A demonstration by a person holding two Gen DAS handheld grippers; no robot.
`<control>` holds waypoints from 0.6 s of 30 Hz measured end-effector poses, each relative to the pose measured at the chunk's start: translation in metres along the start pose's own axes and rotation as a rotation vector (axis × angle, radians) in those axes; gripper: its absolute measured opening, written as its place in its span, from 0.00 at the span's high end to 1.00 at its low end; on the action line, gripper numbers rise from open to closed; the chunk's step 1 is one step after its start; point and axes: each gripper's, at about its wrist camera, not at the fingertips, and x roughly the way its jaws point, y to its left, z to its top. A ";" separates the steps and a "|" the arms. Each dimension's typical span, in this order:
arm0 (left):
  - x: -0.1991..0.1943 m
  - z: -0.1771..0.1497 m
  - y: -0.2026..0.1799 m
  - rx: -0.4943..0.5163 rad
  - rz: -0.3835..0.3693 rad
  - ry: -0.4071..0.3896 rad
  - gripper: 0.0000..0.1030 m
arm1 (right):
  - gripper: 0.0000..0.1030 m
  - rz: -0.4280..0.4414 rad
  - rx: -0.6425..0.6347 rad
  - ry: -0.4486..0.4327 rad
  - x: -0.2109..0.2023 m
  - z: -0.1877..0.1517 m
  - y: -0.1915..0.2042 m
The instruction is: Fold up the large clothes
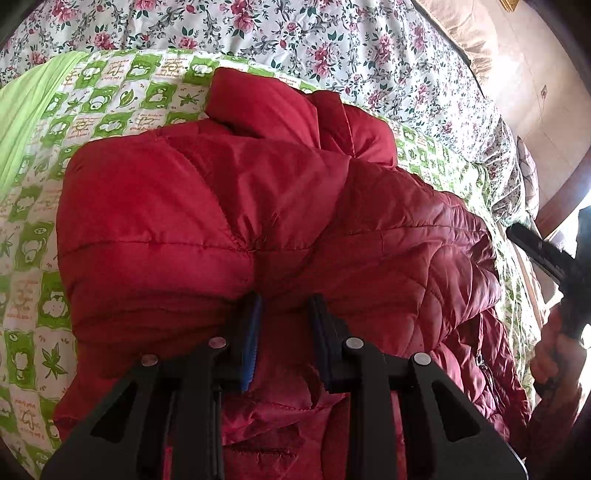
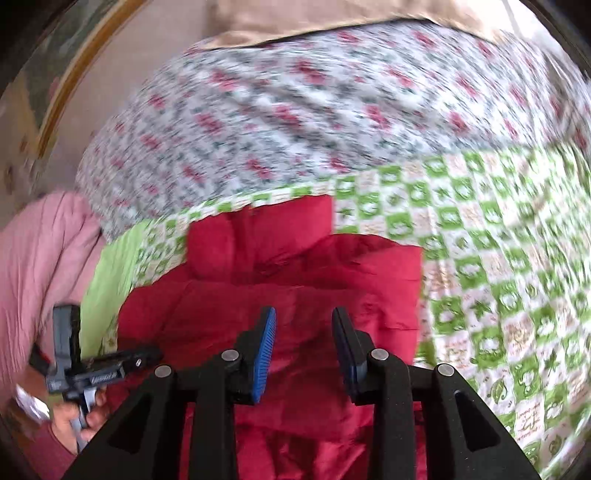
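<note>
A red quilted puffer jacket (image 1: pixel 207 206) lies bunched on a green-and-white patterned quilt (image 1: pixel 44 229). My left gripper (image 1: pixel 284 302) presses into the jacket's near edge, its jaws a hand's width apart with a fold of red fabric bulging between them; whether they pinch it is unclear. In the right wrist view the same jacket (image 2: pixel 295 266) lies ahead and below. My right gripper (image 2: pixel 303 317) is open and empty, hovering above it. The left gripper's body shows at the lower left of that view, in a hand (image 2: pixel 74 417).
A floral bedsheet (image 1: pixel 332 40) covers the bed beyond the quilt. A pink cloth (image 2: pixel 40 258) lies at the left. A beige pillow or cover (image 2: pixel 332 18) lies at the far side. The bed's edge and the floor (image 1: pixel 535 92) show at the right.
</note>
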 end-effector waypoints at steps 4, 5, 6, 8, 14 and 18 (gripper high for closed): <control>0.001 0.000 0.000 0.005 0.003 0.004 0.76 | 0.70 -0.028 -0.094 0.125 0.038 -0.016 0.020; 0.001 0.000 0.000 0.005 0.003 0.003 0.76 | 0.72 -0.049 -0.103 0.152 0.049 -0.020 0.018; 0.001 -0.001 0.000 0.005 0.002 0.002 0.76 | 0.73 -0.060 -0.105 0.170 0.058 -0.022 0.016; 0.002 -0.001 0.002 0.005 -0.001 0.001 0.76 | 0.73 -0.110 -0.118 0.205 0.077 -0.029 0.006; -0.020 0.001 -0.006 0.041 0.033 -0.026 0.77 | 0.73 -0.105 -0.076 0.235 0.104 -0.038 -0.022; -0.028 0.004 -0.002 0.053 0.088 -0.053 0.77 | 0.73 -0.107 -0.084 0.230 0.102 -0.043 -0.022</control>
